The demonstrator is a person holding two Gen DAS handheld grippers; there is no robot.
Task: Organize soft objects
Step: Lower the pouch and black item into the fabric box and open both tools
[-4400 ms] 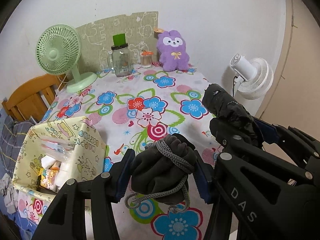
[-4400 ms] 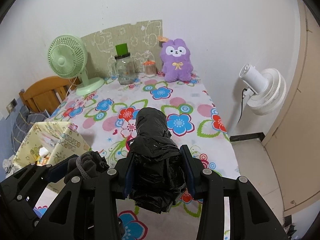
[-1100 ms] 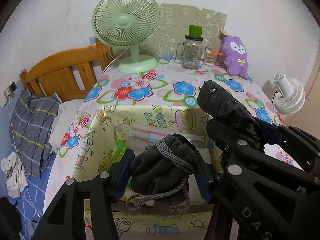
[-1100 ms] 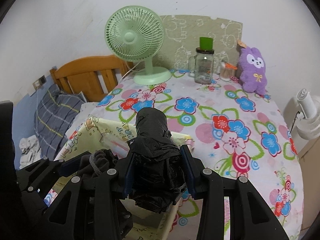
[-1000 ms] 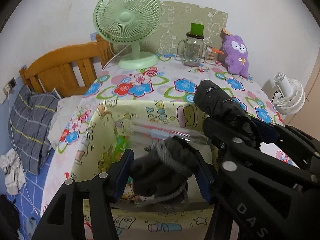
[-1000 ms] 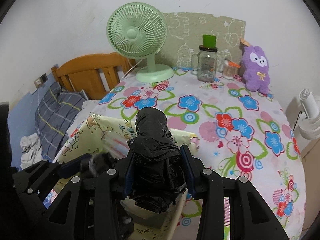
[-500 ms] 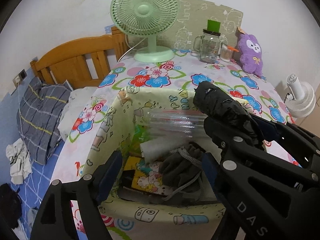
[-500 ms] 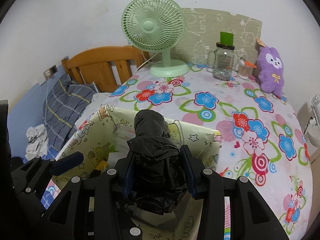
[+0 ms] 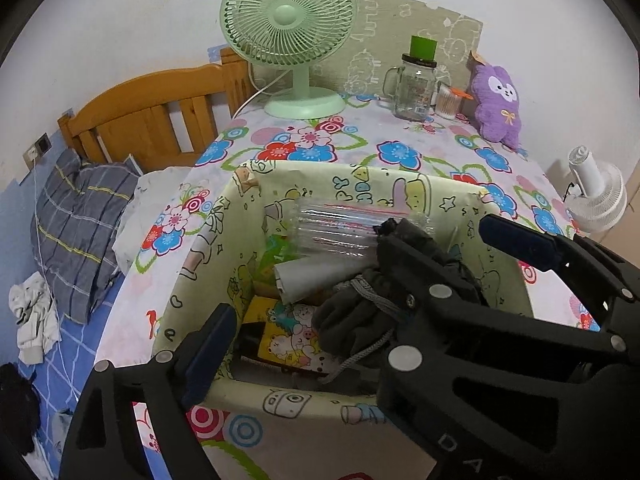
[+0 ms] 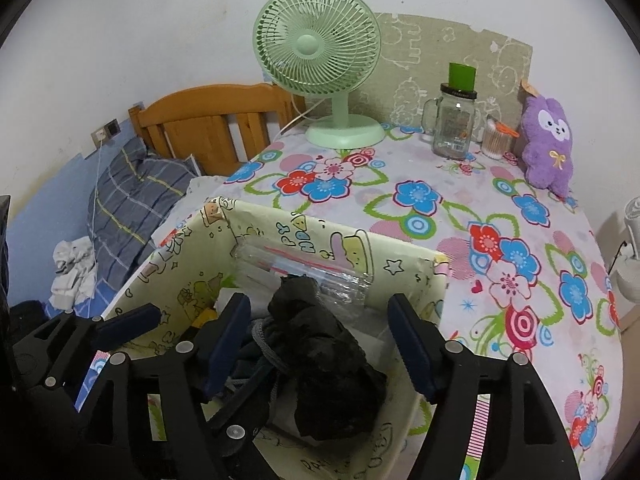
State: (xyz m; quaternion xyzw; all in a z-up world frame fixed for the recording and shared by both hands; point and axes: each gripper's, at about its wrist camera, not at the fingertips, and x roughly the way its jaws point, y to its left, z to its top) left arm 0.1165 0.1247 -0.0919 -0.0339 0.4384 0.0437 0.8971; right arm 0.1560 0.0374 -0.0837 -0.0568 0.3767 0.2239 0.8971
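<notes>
A yellow cartoon-print box (image 9: 360,184) (image 10: 320,236) stands at the near corner of the floral table. A dark grey drawstring pouch (image 9: 352,320) (image 10: 260,340) lies inside it. A black plastic bundle (image 10: 324,364) lies in the box beside the pouch, mostly hidden by the right gripper's arm in the left wrist view (image 9: 416,236). My left gripper (image 9: 308,340) is open and empty over the box. My right gripper (image 10: 320,340) is open, its fingers either side of the black bundle. A purple plush rabbit (image 9: 498,106) (image 10: 548,146) sits at the table's far right.
The box also holds a clear plastic pack (image 9: 336,228), a white roll (image 9: 316,276) and a yellow cartoon packet (image 9: 288,340). A green desk fan (image 10: 320,60), a glass jar (image 10: 454,124) and a swab pot (image 10: 496,140) stand at the back. A bed (image 10: 132,196) lies left.
Both grippers moved over the box and opened. The grey pouch dropped into the box first, then the black bundle left the right gripper's fingers and now lies in the box.
</notes>
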